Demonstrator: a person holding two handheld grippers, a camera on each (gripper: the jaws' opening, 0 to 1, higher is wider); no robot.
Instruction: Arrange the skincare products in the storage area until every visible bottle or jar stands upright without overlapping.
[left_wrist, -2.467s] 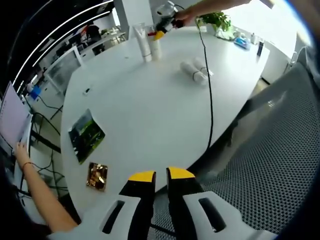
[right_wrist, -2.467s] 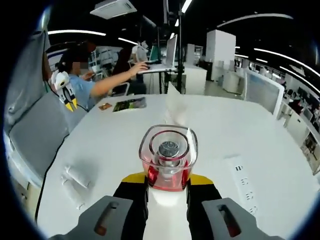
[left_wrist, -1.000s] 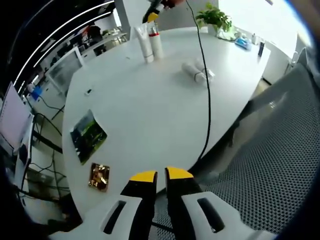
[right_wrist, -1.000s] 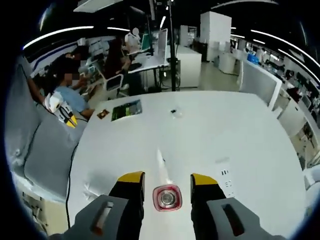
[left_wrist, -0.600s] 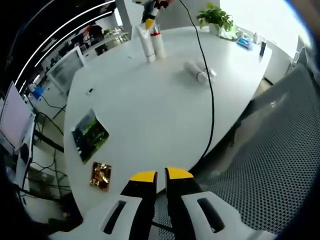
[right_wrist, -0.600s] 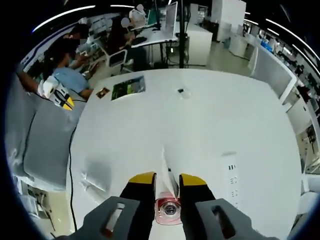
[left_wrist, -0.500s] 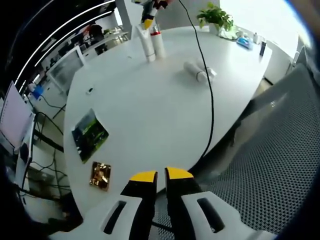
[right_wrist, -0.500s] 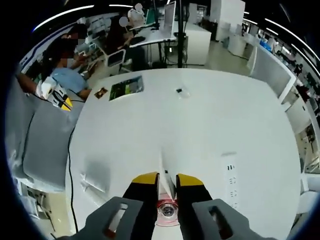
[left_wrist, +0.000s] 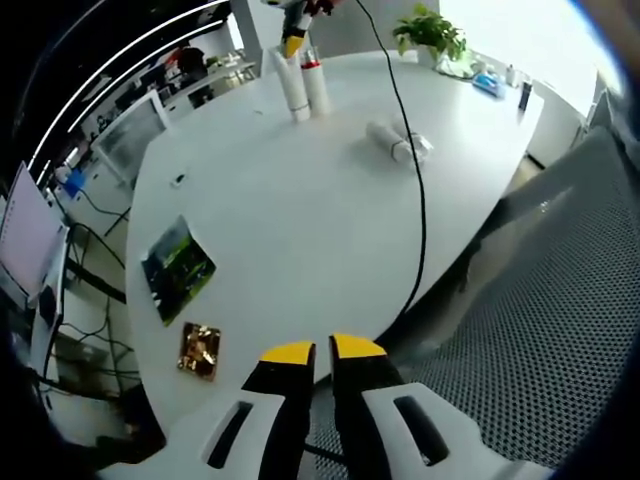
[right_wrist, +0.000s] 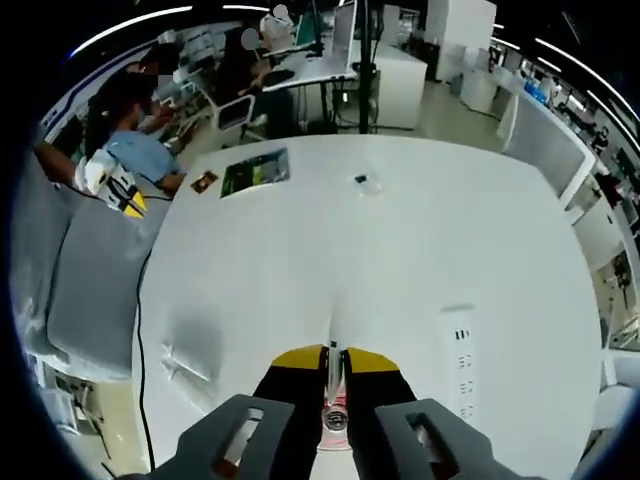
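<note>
The right tongs (right_wrist: 335, 362) sit above the white table (right_wrist: 430, 250) with their yellow-tipped jaws drawn almost together; a second ago they stood well apart over the red-topped bottle (right_wrist: 335, 415), which now shows only as a thin sliver low in the gap. Whether the jaws pinch the bottle's cap or the tall white tube (right_wrist: 331, 335) rising just at 12 o'clock of it cannot be told. In the left gripper view the left tongs (left_wrist: 320, 350) remain near the table's near edge, jaws all but shut on nothing, unchanged over the last seconds. At 12 o'clock of that view the white tube (left_wrist: 291, 90) and the red-capped bottle (left_wrist: 315, 85) stand upright, touching or nearly so, with the right tongs (left_wrist: 294, 30) directly above them. Toward 1 o'clock two white products (left_wrist: 398, 142) lie on their sides, close together. Judgement: the closing suggests a fine adjustment of the upright pair; the two lying items are not yet stood up, so the task appears roughly half done.
</note>
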